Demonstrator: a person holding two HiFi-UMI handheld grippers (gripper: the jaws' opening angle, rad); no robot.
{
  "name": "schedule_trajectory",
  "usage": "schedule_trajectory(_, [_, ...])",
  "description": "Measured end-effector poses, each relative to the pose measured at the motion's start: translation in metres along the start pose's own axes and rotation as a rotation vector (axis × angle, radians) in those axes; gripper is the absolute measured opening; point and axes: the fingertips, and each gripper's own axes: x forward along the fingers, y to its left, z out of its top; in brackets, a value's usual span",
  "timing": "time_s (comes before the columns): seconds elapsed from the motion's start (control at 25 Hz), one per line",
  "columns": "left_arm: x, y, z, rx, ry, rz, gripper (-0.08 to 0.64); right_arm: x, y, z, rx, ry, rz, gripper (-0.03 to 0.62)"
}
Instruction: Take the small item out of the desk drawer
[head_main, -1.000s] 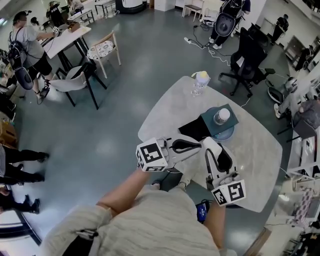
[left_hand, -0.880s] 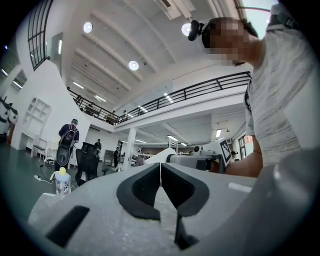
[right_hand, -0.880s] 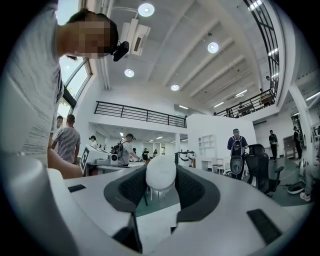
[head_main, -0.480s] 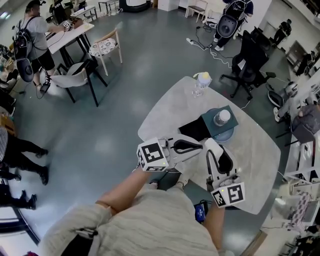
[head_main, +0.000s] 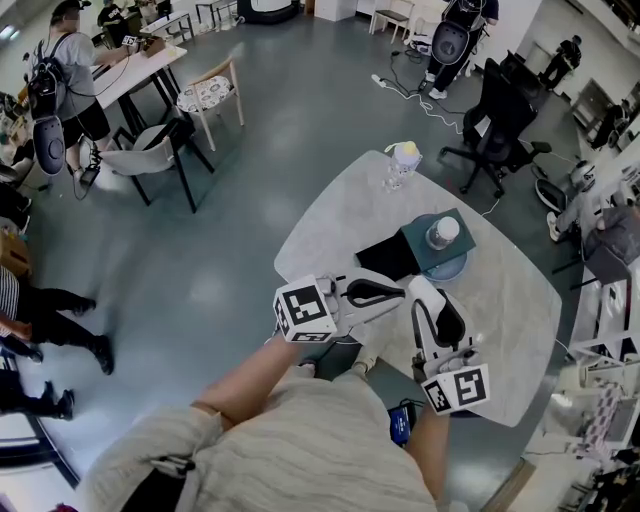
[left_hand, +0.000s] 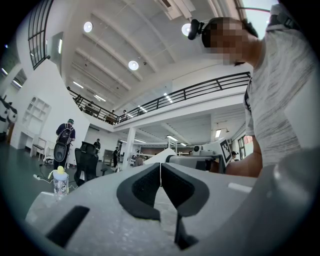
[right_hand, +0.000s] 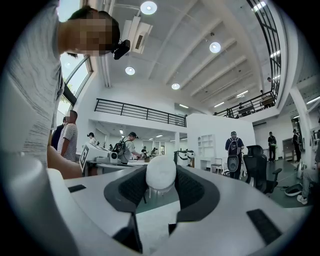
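on the table (head_main: 335, 215), white-capped bottle (head_main: 443, 233) ahead of right gripper (head_main: 426, 288), jaws parted

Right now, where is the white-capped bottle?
In the head view the white-capped bottle stands on the teal mat near the middle of the table, just ahead of the right claw.

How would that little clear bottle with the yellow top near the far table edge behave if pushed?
The bottle stands upright, taller than wide, so a high push would likely tip it. It sits near the table edge, so it might fall off. Its clear body suggests light plastic.
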Motion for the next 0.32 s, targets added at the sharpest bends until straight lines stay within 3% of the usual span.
schedule_trajectory(0.32, [0.009,-0.0018,-0.0046,-0.001,0.0,-0.011,0.017,-0.0058,-0.0062,-0.0027,-0.002,0.001,-0.008,0.167])
